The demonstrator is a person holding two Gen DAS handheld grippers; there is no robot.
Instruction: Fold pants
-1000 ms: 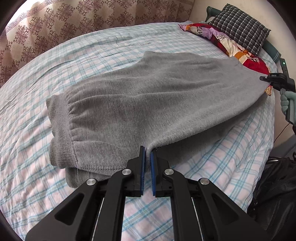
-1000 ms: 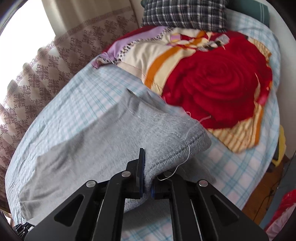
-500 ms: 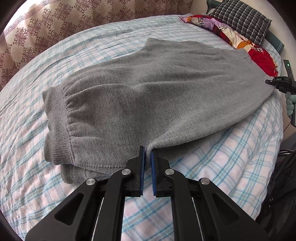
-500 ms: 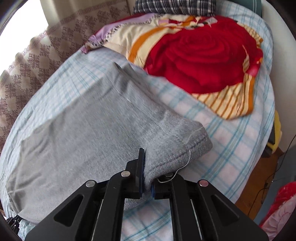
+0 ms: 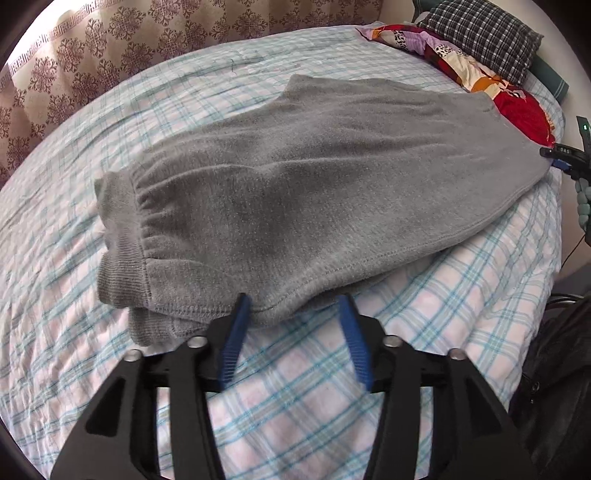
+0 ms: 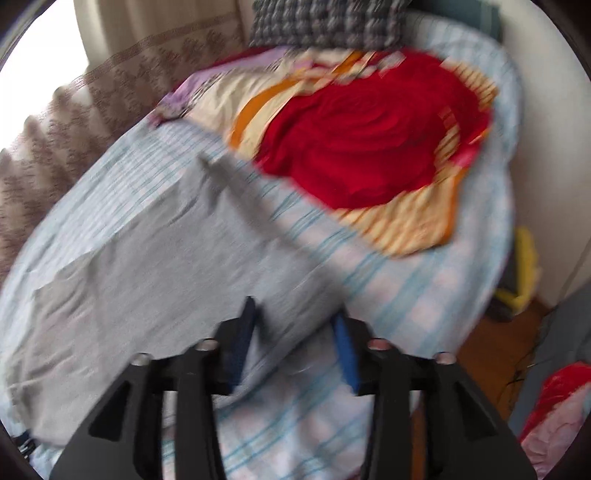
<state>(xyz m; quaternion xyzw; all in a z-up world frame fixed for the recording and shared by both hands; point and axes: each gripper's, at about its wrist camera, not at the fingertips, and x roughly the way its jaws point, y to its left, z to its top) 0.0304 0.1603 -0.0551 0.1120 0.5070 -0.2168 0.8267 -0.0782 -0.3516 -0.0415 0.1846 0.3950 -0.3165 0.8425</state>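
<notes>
Across mid-frame on the bed [image 5: 92,229], soft, floppy pants [image 5: 314,206] lay folded; left gripper [image 5: 295,334] and right gripper [image 6: 293,338] gaped empty at hems, likeliest grips.

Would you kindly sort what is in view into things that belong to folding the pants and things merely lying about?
Belongs to the job:
- gray pants, lying folded on the bed
- left tongs, open
- right tongs, open
- plaid bedsheet, the work surface

Lying about:
- red floral blanket
- checked pillow
- patterned curtain
</notes>
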